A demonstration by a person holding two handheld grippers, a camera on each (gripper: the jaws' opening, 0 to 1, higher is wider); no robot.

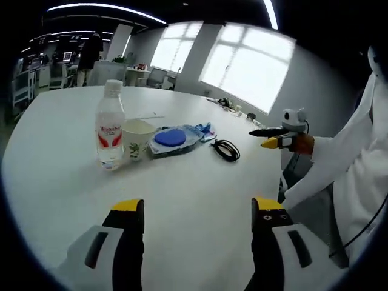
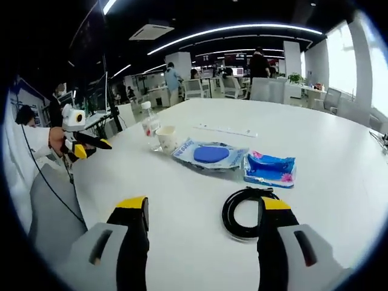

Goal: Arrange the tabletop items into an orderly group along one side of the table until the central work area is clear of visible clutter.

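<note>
Clear plastic water bottle [image 1: 110,126], red label, beside paper cup [image 1: 137,139]; flat bag holding blue disc [image 2: 211,154]; blue packet [image 2: 270,168]; coiled black cable [image 2: 245,211] on white table [image 1: 182,212]. Left gripper [image 1: 198,227], right gripper [image 2: 203,227]: jaws apart, empty.

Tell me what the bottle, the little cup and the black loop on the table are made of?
The bottle looks like clear, glossy plastic: you can see through it, and it has a white cap and a red label. The cup seems to be matte white paper with a small printed pattern. The black loop looks like a rubber-coated cable, smooth, slightly shiny and coiled up, though that is a guess.
</note>
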